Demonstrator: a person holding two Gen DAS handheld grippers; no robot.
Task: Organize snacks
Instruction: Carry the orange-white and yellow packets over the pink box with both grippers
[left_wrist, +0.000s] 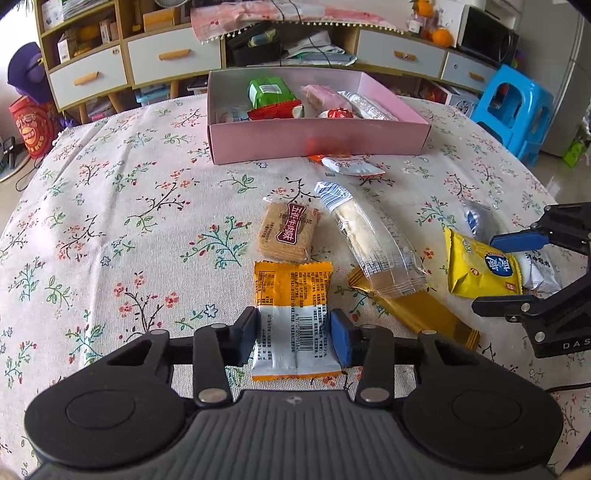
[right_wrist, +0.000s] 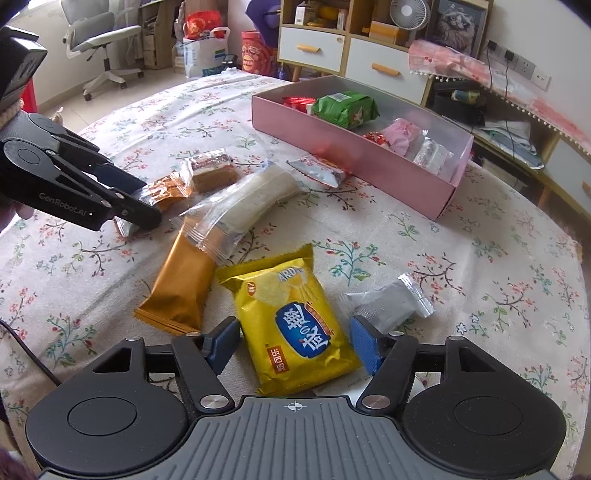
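Note:
My left gripper (left_wrist: 293, 334) has its fingers against both sides of an orange-and-white snack packet (left_wrist: 293, 314) lying on the flowered tablecloth; it also shows in the right wrist view (right_wrist: 147, 205). My right gripper (right_wrist: 295, 341) is open around a yellow chip bag (right_wrist: 295, 325), which lies on the table and also shows in the left wrist view (left_wrist: 480, 267). A pink box (left_wrist: 317, 136) at the far side holds several snacks. A cracker pack (left_wrist: 286, 230), a clear-wrapped long pastry (left_wrist: 373, 240) and a gold bar (left_wrist: 417, 314) lie between.
A silver packet (right_wrist: 388, 302) lies right of the chip bag. A small white-and-orange packet (left_wrist: 351, 164) lies against the box front. A blue stool (left_wrist: 517, 107) and drawers (left_wrist: 173, 55) stand beyond the round table's edge.

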